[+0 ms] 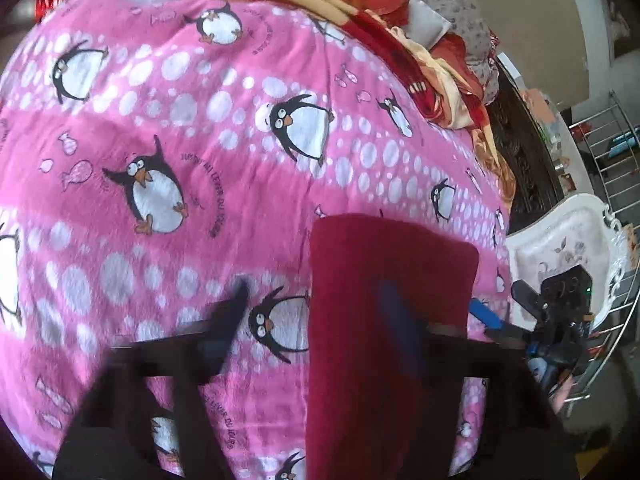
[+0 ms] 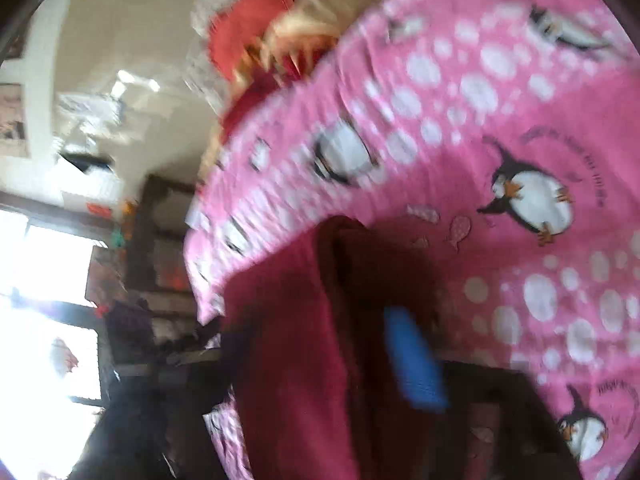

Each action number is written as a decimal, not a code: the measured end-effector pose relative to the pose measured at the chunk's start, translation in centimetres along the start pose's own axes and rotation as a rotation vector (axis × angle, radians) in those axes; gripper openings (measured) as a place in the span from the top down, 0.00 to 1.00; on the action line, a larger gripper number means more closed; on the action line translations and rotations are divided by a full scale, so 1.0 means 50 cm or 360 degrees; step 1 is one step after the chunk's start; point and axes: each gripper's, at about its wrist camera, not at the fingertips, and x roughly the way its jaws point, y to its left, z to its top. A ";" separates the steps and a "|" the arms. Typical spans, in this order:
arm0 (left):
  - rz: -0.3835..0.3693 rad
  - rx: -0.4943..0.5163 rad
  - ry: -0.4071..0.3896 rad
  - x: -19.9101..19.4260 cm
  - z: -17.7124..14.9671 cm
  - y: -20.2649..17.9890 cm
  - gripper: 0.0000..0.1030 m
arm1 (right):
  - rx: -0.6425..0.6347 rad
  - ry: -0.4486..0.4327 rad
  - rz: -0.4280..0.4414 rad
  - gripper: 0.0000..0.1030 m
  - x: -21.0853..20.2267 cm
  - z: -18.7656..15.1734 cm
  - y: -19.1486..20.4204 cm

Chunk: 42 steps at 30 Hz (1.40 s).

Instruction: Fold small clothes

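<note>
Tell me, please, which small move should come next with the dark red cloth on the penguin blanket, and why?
Probably lower the left tongs onto the near part of the dark red cloth and close on it. The cloth lies flat as a long strip on the pink penguin blanket, and both tongs are open, gripping nothing. The right tongs hover over the same cloth, though that view is blurred.
</note>
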 end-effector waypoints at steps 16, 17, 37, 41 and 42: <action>0.0065 0.0118 0.0037 0.073 0.019 -0.065 0.56 | 0.0197 0.0115 -0.0036 0.66 0.079 0.014 -0.087; 0.0088 0.0140 0.0035 0.058 0.010 -0.071 0.56 | 0.0183 0.0109 -0.0041 0.63 0.073 0.013 -0.083; 0.0133 0.0052 0.0192 0.016 -0.239 -0.011 0.83 | 0.0199 0.0118 -0.0013 0.69 -0.012 -0.240 -0.046; 0.0223 0.0166 0.0184 -0.028 -0.263 -0.046 0.67 | 0.0234 0.0198 -0.0024 0.39 -0.014 -0.259 -0.056; 0.0268 0.0215 0.0160 -0.040 -0.274 -0.058 0.54 | 0.0176 0.0170 -0.0024 0.31 -0.032 -0.269 -0.042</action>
